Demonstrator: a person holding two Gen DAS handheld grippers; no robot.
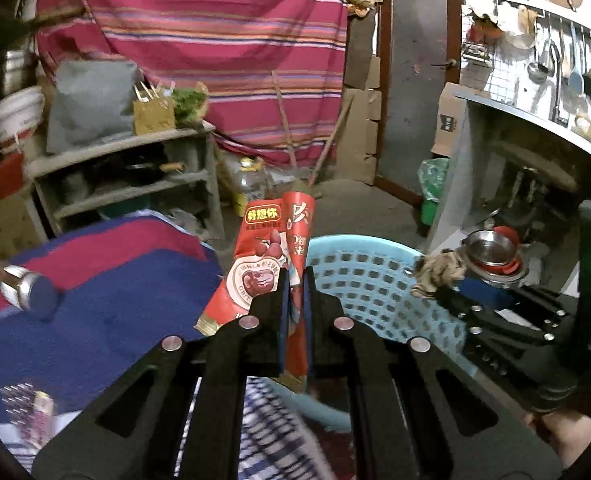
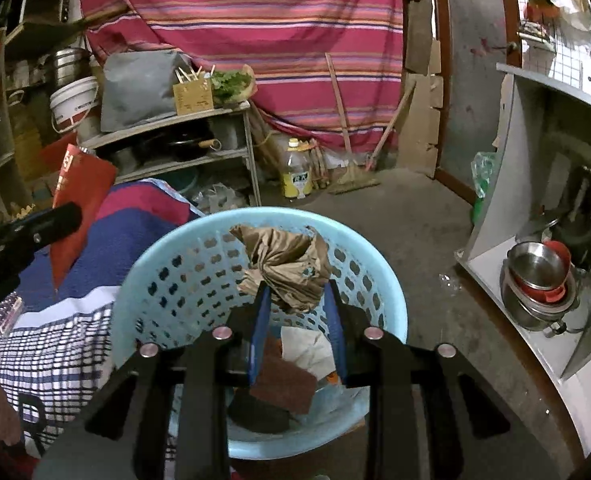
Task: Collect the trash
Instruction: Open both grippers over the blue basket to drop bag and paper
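Observation:
My left gripper is shut on a red snack wrapper, which stands up between the pads at the left rim of the light blue perforated basket. The right wrist view shows that same wrapper to the left of the basket. My right gripper hangs over the basket's mouth, shut on a crumpled brown paper wad. Inside the basket lie a brown scouring pad and a white paper scrap. In the left wrist view the paper wad shows over the basket's right rim.
A blue and red cloth covers the table left of the basket, with a metal can and a small pack on it. A grey shelf stands behind. Steel pots sit under a counter at right. An oil bottle stands on the floor.

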